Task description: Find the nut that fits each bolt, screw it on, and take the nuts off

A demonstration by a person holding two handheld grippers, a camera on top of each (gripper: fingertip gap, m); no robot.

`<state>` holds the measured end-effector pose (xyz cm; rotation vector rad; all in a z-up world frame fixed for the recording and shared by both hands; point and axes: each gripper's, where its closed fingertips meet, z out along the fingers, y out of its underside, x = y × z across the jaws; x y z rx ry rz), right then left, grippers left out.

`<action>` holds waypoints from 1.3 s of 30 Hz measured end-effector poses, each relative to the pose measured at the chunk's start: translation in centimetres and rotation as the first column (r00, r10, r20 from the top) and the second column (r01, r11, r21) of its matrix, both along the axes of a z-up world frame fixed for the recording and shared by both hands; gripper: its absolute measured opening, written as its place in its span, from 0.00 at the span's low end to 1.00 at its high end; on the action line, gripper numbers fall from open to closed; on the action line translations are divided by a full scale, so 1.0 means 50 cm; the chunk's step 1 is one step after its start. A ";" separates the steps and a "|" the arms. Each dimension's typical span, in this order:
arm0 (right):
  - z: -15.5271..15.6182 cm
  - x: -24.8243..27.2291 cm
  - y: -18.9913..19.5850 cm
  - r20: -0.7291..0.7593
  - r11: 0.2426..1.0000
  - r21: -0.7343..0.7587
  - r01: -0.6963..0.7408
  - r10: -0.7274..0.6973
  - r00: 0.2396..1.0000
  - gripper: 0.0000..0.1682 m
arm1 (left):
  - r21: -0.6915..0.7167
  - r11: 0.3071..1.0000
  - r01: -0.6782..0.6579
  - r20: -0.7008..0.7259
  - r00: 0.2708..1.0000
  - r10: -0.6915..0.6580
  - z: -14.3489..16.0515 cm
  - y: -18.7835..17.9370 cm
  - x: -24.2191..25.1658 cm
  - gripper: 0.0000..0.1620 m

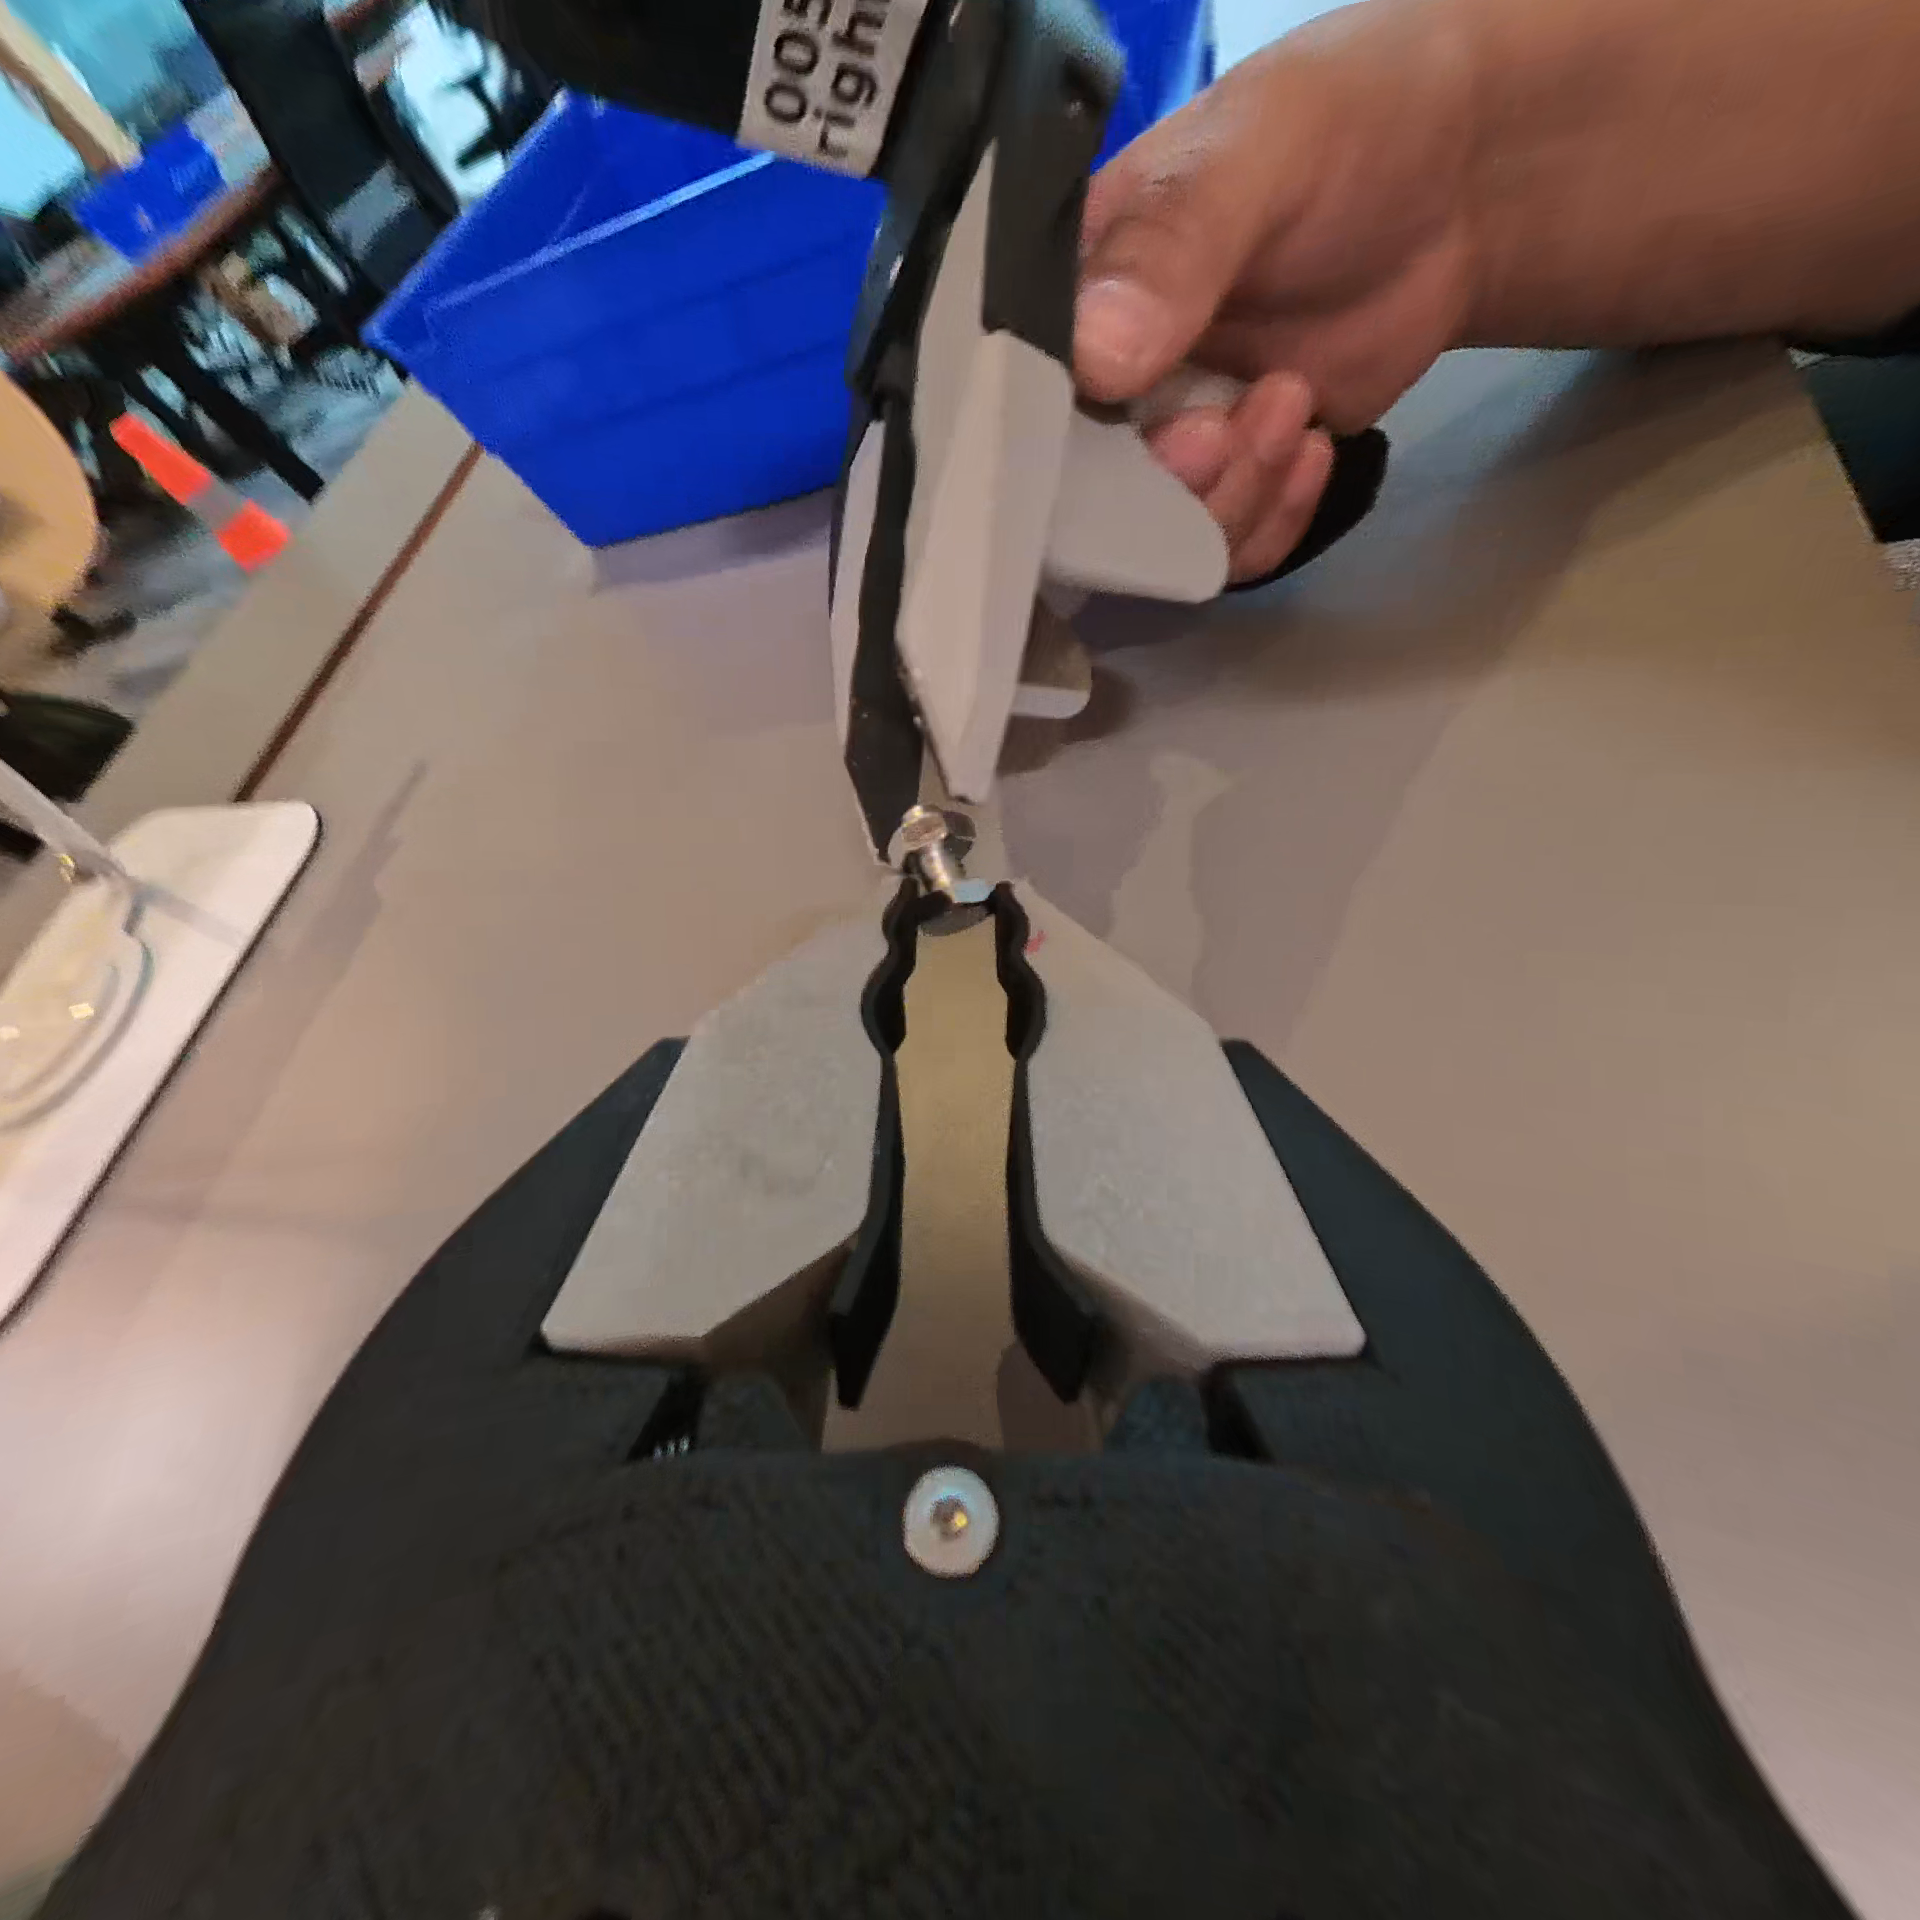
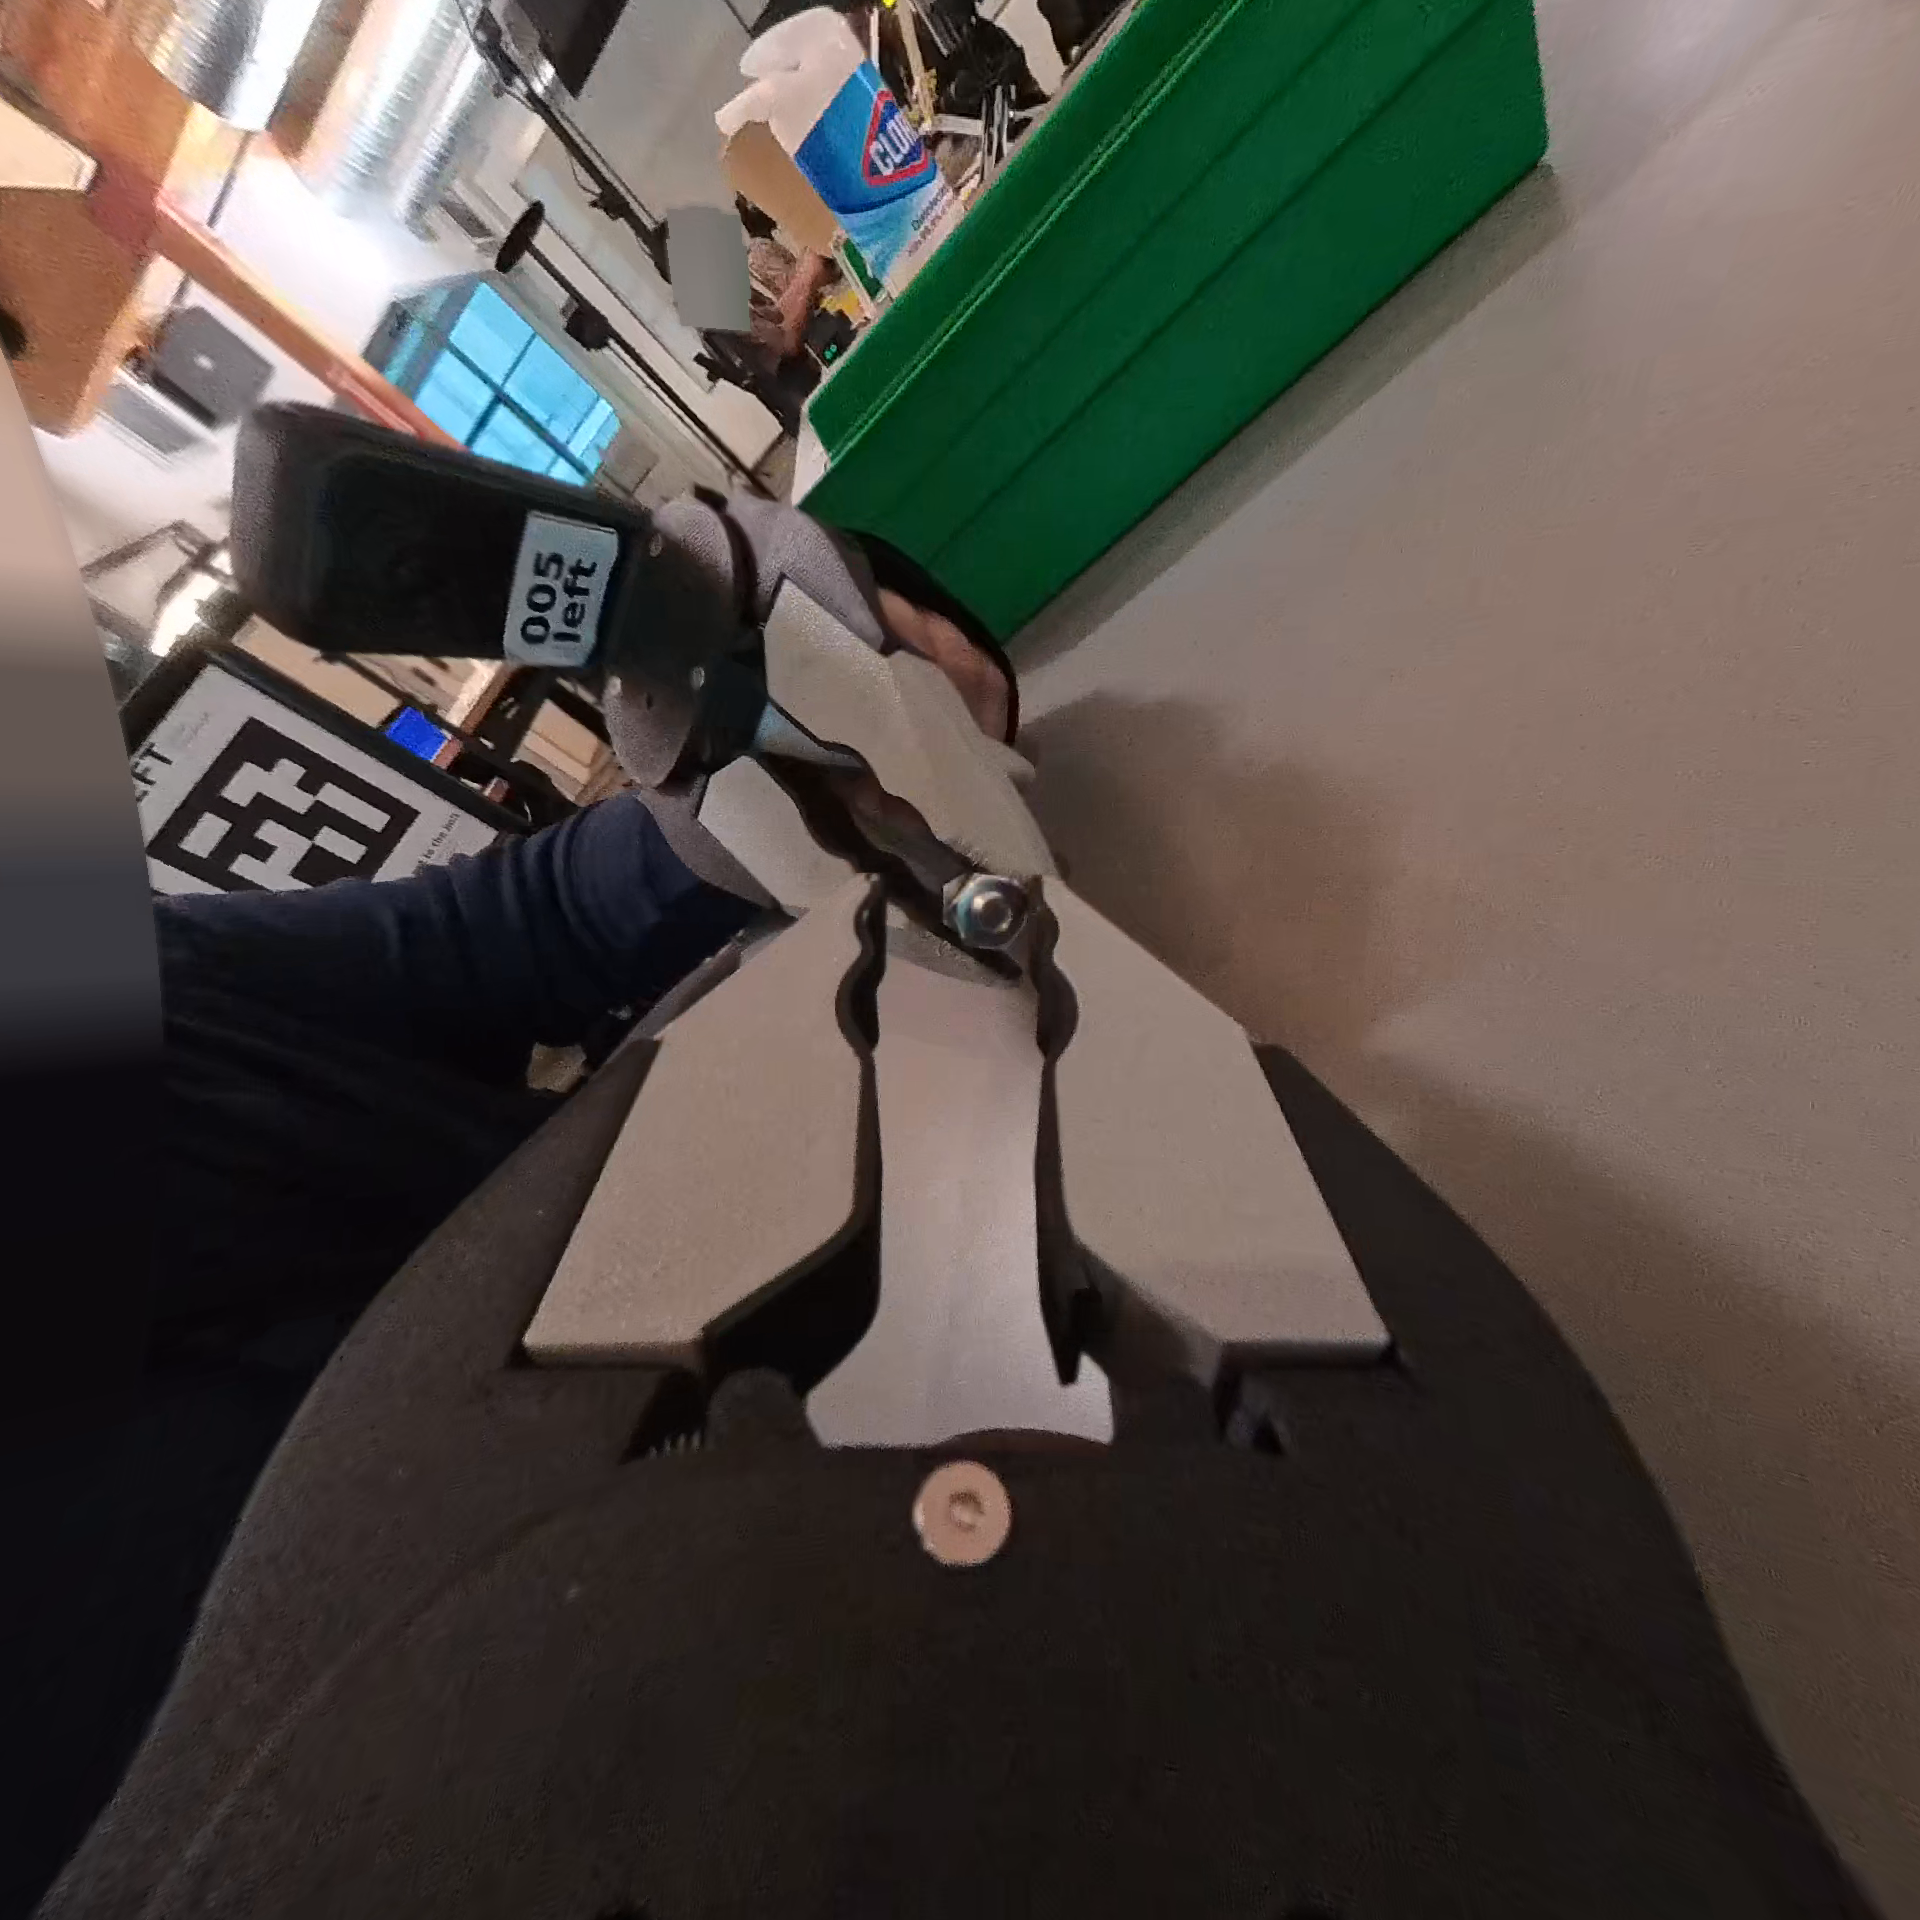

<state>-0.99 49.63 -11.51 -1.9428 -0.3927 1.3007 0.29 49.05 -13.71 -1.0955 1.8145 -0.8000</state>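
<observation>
Your left gripper (image 1: 951, 909) fills the lower half of the left wrist view, its black-lined fingers drawn close, with only a narrow gap between them, and clamped at the tips on a hex nut (image 1: 954, 902) just above frame centre. A short silver bolt (image 1: 935, 850) rises from that nut, up and slightly left, to its hex head, which sits in the tips of your right gripper (image 1: 925, 831) as it comes down from the upper centre of the frame; its fingers are nearly together on the head. Your right hand (image 1: 1299, 312) grips that tool at the upper right. A blue bin (image 1: 644, 343) stands on the grey table (image 1: 1558, 935) at the upper left, and a white board (image 1: 156, 935) lies at the left edge. In the right wrist view, the right gripper (image 2: 951, 920) occupies the lower half, and the nut (image 2: 987, 912) with the bolt end in its bore shows near the right fingertip at frame centre; the bolt head itself is hidden there. The left gripper (image 2: 935, 873) reaches in from the middle left. A green bin (image 2: 1195, 312) lies across the upper right.
</observation>
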 end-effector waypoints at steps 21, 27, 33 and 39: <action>-0.045 0.005 0.025 0.142 0.998 -0.012 0.057 -0.055 0.988 0.07 | 0.312 0.946 -0.089 0.007 0.996 0.092 -0.021 0.030 0.008 0.08; -0.033 0.008 0.032 0.133 0.998 0.011 0.068 -0.069 0.989 0.07 | 0.280 0.955 -0.095 0.027 0.995 0.091 -0.013 0.032 0.008 0.08; -0.018 0.015 0.035 0.122 0.997 0.035 0.074 -0.078 0.990 0.07 | 0.237 0.965 -0.111 0.034 0.994 0.106 -0.010 0.039 0.009 0.13; 0.021 0.040 0.030 0.180 0.981 0.154 0.114 -0.142 0.973 0.07 | 0.048 0.989 -0.143 0.027 0.989 0.142 -0.005 0.052 0.010 0.24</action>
